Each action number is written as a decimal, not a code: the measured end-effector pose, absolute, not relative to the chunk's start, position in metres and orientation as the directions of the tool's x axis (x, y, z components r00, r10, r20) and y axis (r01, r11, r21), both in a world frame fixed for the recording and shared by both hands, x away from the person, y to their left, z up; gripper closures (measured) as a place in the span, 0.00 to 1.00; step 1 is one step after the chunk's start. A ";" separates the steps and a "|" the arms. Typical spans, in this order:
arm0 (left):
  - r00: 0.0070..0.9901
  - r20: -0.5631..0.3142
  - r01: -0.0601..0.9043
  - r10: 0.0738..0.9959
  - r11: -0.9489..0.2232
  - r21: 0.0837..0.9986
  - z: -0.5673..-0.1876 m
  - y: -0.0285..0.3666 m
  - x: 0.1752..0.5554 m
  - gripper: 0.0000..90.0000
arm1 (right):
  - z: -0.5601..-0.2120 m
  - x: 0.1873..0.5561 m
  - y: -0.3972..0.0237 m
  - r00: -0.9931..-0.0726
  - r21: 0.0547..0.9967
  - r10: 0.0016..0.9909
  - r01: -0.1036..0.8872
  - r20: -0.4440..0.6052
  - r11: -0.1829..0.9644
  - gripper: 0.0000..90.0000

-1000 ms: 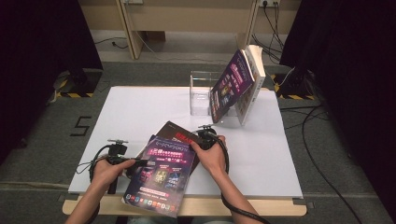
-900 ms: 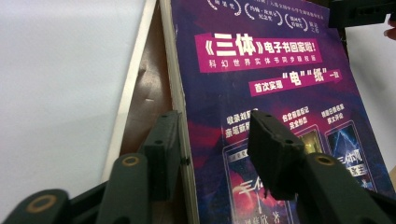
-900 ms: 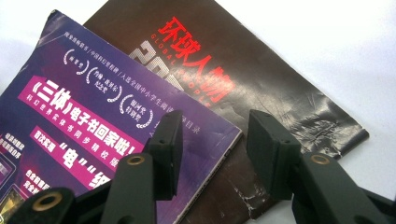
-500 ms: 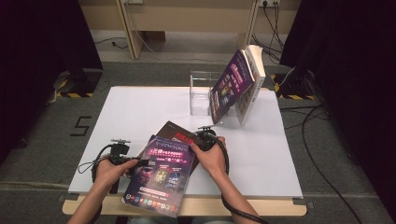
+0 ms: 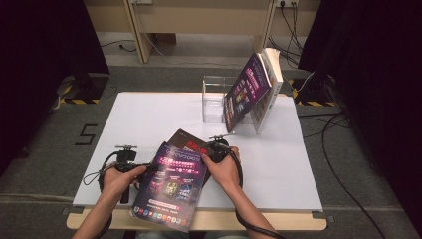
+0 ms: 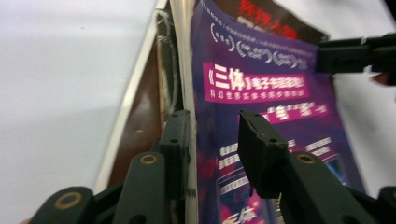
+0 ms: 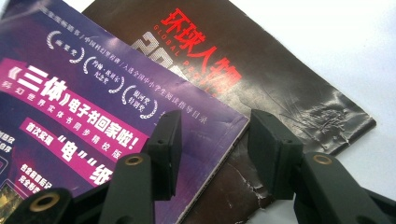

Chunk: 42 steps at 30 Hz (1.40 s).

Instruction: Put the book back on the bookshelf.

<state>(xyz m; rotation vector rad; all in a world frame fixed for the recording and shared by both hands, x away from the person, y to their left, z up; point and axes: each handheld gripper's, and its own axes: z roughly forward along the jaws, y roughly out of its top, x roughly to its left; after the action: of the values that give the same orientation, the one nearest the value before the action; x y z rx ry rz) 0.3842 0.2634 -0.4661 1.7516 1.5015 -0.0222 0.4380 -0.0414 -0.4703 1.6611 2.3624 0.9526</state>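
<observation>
Purple magazine [image 5: 171, 186] lies at the near edge of the white table [image 5: 149, 119], its lower end overhanging toward the person, and it rests partly on a dark brown magazine [image 5: 185, 138] with red lettering whose far corner sticks out beyond it. Left gripper [image 6: 212, 140] straddles the purple magazine's left edge: one jaw beside the stacked page edges, the other over the cover. Its jaws have just been closing, with the edge between them, yet a gap shows and the pads do not press, so it counts as open. Right gripper [image 7: 212, 140] hovers over the purple magazine's top right corner, jaws apart, nothing clamped; in the high view it sits at that corner [image 5: 215, 149]. Step in hand, as I judge it: getting hold of the purple magazine to lift it off the brown one. To do it well, the left pads should bite the full thickness near the spine, not just the cover, since a thin glossy cover would peel up alone and the pages sag. The right jaws want the corner squarely between them, clear of the brown cover beneath. Both covers are glossy and slick; the brown one is creased and scuffed near its edge. Further back, a clear acrylic stand [image 5: 215, 99] holds upright magazines [image 5: 251, 92] leaning to the left.
</observation>
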 end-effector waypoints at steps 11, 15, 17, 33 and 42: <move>0.296 -0.505 0.862 0.811 0.001 0.507 -0.475 0.262 0.387 0.70 | -0.471 0.440 -0.041 -0.386 0.545 0.881 0.817 0.274 0.188 0.60; 0.289 -0.512 0.866 0.809 0.007 0.500 -0.478 0.259 0.388 0.72 | -0.471 0.441 -0.042 -0.386 0.543 0.880 0.819 0.278 0.188 0.60; 0.290 -0.501 0.866 0.816 -0.001 0.501 -0.479 0.257 0.389 0.73 | -0.470 0.441 -0.042 -0.372 0.532 0.881 0.829 0.292 0.174 0.61; 0.367 -0.523 0.820 0.769 -0.002 0.573 -0.478 0.262 0.382 0.92 | -0.471 0.450 -0.046 -0.396 0.536 0.856 0.826 0.333 0.174 0.53; 0.363 -0.504 0.815 0.784 -0.005 0.580 -0.482 0.262 0.382 0.91 | -0.473 0.458 -0.049 -0.402 0.539 0.840 0.827 0.366 0.160 0.53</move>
<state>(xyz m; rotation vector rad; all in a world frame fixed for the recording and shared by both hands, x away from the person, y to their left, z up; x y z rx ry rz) 0.3815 0.2617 -0.4822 1.7729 1.4109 -0.0460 0.4584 -0.0487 -0.4730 1.7079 2.3788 1.0850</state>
